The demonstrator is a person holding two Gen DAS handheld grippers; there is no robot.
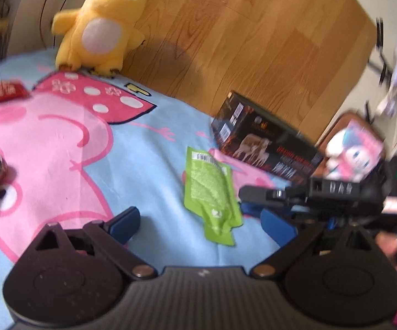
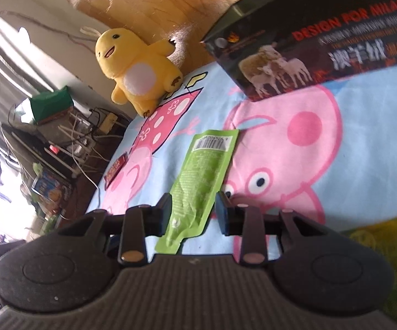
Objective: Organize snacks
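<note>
A green snack pouch (image 1: pixel 212 192) lies flat on the Peppa Pig blanket (image 1: pixel 149 148). My left gripper (image 1: pixel 201 222) is open, hovering over the blanket with the pouch between and ahead of its blue fingers. In the right wrist view the same pouch (image 2: pixel 198 181) lies between my right gripper's (image 2: pixel 193 214) open fingers, its narrow end nearest me; the fingers do not touch it. The right gripper also shows in the left wrist view (image 1: pixel 253 200), at the pouch's right edge. A red snack packet (image 2: pixel 116 169) lies further left on the blanket, and shows in the left wrist view (image 1: pixel 0 90).
A black box with sheep pictures (image 1: pixel 264 140) (image 2: pixel 322 41) stands on the blanket's far side. A yellow plush toy (image 1: pixel 99 24) (image 2: pixel 138 68) sits at the blanket's edge. A pink-white plush (image 1: pixel 349 151) lies right. A yellow-green bag (image 2: pixel 385 247) is at right. Wooden floor lies beyond.
</note>
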